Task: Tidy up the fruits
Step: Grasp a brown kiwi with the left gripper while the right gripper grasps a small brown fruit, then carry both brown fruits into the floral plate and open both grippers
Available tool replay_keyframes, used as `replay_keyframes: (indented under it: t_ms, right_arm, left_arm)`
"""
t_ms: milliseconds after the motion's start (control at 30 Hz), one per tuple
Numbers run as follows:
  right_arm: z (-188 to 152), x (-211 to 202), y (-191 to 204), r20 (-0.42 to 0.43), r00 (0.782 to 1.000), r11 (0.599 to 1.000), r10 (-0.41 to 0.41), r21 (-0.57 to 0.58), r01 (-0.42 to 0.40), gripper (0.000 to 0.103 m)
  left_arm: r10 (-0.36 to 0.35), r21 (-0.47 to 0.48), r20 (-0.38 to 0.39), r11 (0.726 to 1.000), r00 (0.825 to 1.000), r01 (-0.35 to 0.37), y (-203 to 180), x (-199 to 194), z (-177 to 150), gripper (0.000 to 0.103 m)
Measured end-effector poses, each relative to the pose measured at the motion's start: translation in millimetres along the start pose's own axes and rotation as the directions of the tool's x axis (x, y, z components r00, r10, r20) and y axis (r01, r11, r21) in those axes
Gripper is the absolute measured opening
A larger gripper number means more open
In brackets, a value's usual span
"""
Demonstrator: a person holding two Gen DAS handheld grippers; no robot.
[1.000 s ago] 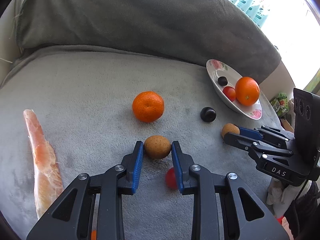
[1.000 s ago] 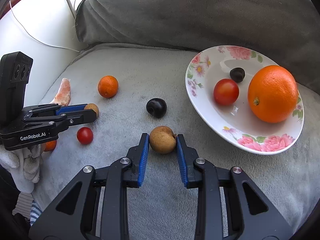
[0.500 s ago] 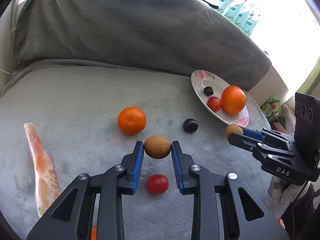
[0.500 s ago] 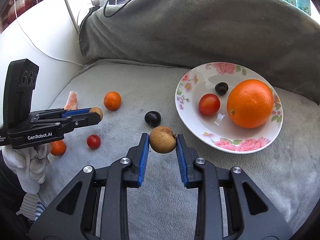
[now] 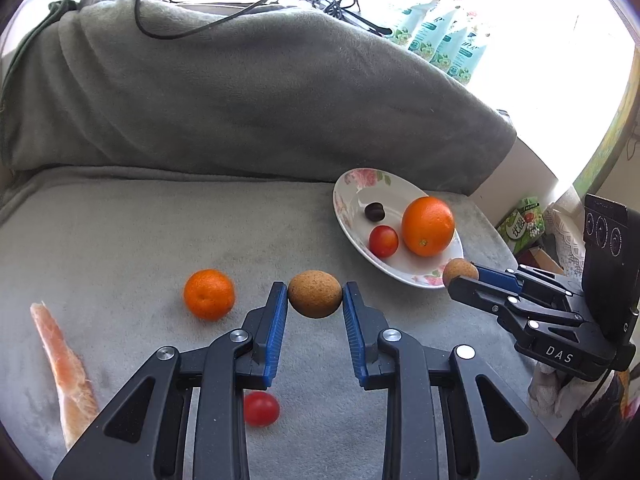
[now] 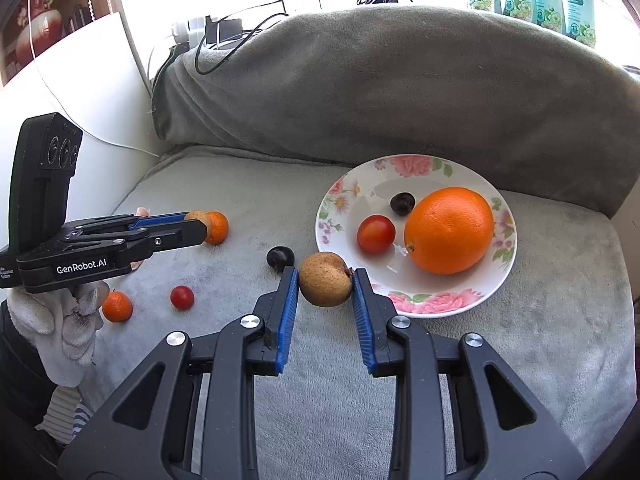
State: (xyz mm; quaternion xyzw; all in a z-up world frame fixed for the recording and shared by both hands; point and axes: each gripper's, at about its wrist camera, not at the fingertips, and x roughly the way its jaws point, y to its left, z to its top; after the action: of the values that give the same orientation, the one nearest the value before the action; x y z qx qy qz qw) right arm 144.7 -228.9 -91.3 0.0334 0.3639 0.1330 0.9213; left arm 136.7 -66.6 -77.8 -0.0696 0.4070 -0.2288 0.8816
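From the left wrist, our left gripper grips a brown fruit above the grey blanket, near a tangerine.

From the right wrist, our right gripper clamps a second brown fruit just beside the plate holding an orange.

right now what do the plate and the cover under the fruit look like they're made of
Plate: looks like glazed ceramic, since it is white, glossy, with printed pink flowers and a light glint; could be melamine. Cover: soft grey fleece or plush, matte, with a fuzzy nap and brushed streaks.
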Motion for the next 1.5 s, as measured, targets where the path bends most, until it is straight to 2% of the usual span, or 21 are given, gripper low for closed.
replay_keyframes:
  t_ms: [300, 533, 1167, 1500]
  right_arm:
    - [-1.1, -4.5, -10.1, 0.007, 1.0, 1.0, -0.019, 0.013, 0.019, 0.028]
    - [-3.3, -2.4, -18.4, 0.001, 1.0, 0.999, -0.03, 0.026, 0.03, 0.028]
    - [-0.2, 13.2, -27.2, -0.009, 0.999, 0.999, -0.031, 0.044, 0.031, 0.028]
    - [-0.9, 20.8, -28.8, -0.026, 0.999, 0.998, -0.038, 0.043, 0.039, 0.029]
  left_arm:
    - [-0.023, 0.048, 0.013, 0.999, 1.0, 0.022, -22.4, 19.0, 29.9, 0.027]
    - [-0.028, 0.076, -0.011, 0.997, 1.0, 0.028, -32.0, 41.1, 45.4, 0.027]
    - [-0.014, 0.158, -0.05, 0.987, 0.999, 0.022, -61.1, 84.6, 70.2, 0.027]
    - [-0.024, 0.162, -0.068, 0.986, 0.997, 0.035, -64.8, 94.4, 72.0, 0.027]
